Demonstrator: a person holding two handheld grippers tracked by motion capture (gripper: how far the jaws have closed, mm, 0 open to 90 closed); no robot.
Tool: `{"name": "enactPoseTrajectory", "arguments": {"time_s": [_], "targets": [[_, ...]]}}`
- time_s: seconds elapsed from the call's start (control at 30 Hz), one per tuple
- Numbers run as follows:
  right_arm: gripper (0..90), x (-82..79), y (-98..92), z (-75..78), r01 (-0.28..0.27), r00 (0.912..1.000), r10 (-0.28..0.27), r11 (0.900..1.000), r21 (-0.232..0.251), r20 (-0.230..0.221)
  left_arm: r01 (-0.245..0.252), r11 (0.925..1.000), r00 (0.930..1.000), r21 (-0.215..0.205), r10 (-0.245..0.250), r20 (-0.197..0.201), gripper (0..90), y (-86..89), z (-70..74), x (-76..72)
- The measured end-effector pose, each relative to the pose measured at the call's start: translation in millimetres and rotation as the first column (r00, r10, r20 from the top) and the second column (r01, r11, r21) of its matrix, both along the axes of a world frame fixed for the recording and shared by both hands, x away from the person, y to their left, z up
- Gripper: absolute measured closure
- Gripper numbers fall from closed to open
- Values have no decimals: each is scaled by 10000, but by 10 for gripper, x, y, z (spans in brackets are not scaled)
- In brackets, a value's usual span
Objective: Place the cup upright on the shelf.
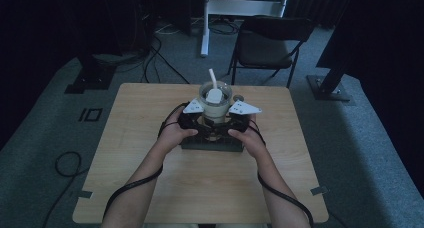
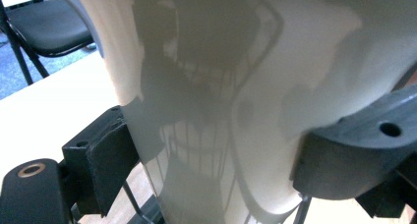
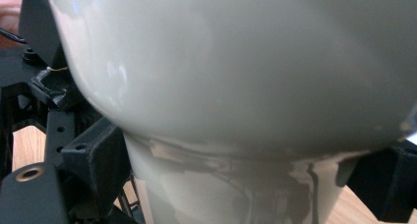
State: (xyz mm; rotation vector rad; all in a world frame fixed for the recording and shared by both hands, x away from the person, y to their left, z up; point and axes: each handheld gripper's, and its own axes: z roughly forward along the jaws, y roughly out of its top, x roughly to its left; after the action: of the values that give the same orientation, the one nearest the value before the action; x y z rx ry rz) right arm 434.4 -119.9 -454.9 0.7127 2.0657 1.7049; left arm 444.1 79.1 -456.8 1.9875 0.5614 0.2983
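Observation:
A white, glossy jar (image 1: 215, 99) with a lid and an upright white spout stands on a black base (image 1: 212, 142) at the middle of the wooden table (image 1: 150, 188). My left gripper (image 1: 199, 119) clasps the jar from its left, and in the left gripper view the black pads (image 2: 110, 157) press on both sides of the jar's wall (image 2: 211, 86). From the right, my right gripper (image 1: 234, 119) holds it too. In the right gripper view its jaws sit on either side of the narrower lower part (image 3: 231, 189), under the jar's bulging body (image 3: 236, 62).
A small grey round thing (image 1: 238, 98) lies on the table just behind the jar's right side. A black folding chair (image 1: 270, 43) stands beyond the far edge. Cables (image 1: 67, 163) lie on the floor at the left, and stand feet at both sides.

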Motion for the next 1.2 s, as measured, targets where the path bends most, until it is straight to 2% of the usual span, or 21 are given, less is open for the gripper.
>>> {"name": "enactPoseTrajectory", "arguments": {"time_s": [0.17, 0.33, 0.43, 0.53, 0.77, 0.83, 0.97, 1.2], "targets": [[91, 1, 13, -60, -12, 9999, 10, 9999, -151, -105, -29, 9999, 9999, -138, 28, -110, 111, 10, -95, -8], [91, -15, 28, -100, -23, 10000, 25, 9999, -108, 96, -16, 9997, 10000, -254, 17, 28, 111, 30, -123, -23], [90, -26, 21, -134, -119, 9992, 120, 9999, -42, 381, -55, 9997, 9996, -243, 62, 283, 111, 26, -149, -47], [89, -41, 13, -162, -129, 9984, 126, 9999, 46, 559, -103, 9996, 9992, -249, 112, 372, 110, 19, -157, -66], [89, -93, -7, -140, 129, 9996, -128, 9999, -52, 264, -187, 9996, 9991, -203, 194, 387, 109, -5, -154, -94], [89, -103, -23, -141, 166, 9992, -161, 9998, -122, 367, -218, 9995, 9990, -208, 226, 378, 109, -5, -159, -95], [89, -133, -34, -152, 294, 9990, -293, 9996, -35, 345, -259, 9994, 9990, -250, 268, 360, 108, -5, -167, -106], [90, -184, -83, -123, 336, 9989, -331, 9993, -173, 321, -446, 9982, 9987, -410, 456, 241, 109, 24, -181, -113]]}}
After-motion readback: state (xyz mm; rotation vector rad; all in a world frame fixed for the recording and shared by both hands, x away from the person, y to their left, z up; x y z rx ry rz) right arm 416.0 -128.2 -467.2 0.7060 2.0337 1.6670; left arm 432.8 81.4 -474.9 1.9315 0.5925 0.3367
